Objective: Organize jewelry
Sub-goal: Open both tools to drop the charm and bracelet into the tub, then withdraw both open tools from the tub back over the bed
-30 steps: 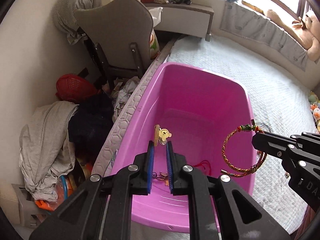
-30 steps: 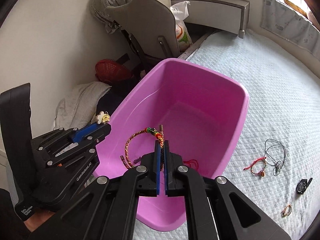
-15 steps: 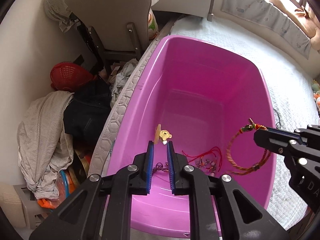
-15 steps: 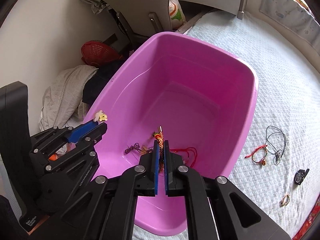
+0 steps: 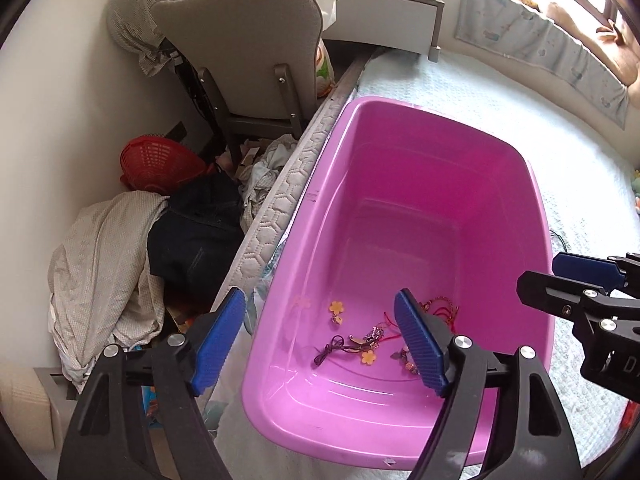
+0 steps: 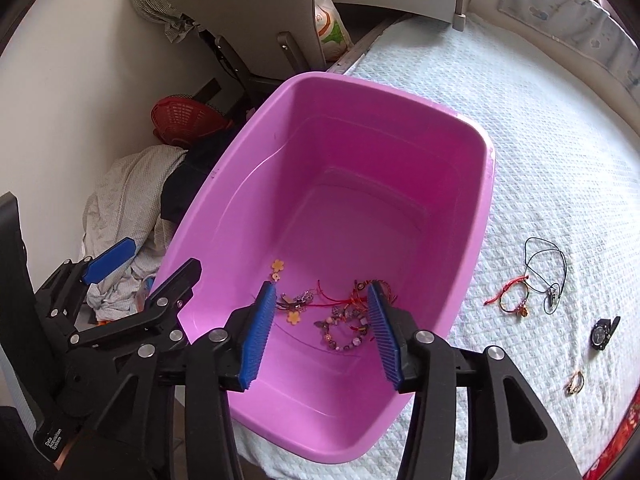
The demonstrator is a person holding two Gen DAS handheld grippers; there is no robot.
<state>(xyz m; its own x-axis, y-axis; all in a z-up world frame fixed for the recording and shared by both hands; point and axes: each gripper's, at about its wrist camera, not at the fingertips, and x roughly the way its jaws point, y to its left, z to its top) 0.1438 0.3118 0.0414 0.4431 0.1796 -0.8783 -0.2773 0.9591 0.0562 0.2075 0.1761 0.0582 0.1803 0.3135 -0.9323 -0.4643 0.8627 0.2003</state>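
Observation:
A pink plastic tub [image 5: 400,105] [image 6: 400,95] stands on the bed. On its floor lies a tangle of jewelry [image 5: 374,336] [image 6: 344,320], with orange flower earrings [image 5: 337,307] [image 6: 279,265] and a woven red-and-gold bracelet [image 5: 440,304] beside it. My left gripper [image 5: 319,297] [image 6: 160,256] hangs over the tub's near left corner, jaws opening, nothing between them. My right gripper [image 6: 322,288] [image 5: 542,276] hovers over the tangle, jaws also opening and empty. Outside the tub, a red string bracelet [image 6: 514,300], a black cord necklace [image 6: 544,264], a watch [image 6: 602,334] and a small gold piece [image 6: 574,382] lie on the quilt.
The tub sits at the left edge of the white quilted bed [image 6: 560,140]. Beyond that edge are a grey chair [image 5: 240,40], a red basket [image 5: 156,164] and heaped clothes [image 5: 104,264] on the floor. A low shelf [image 5: 384,12] stands at the bed's head.
Both grippers went from shut to open. The flower earring left the left gripper and the woven bracelet left the right one; both now lie in the tub.

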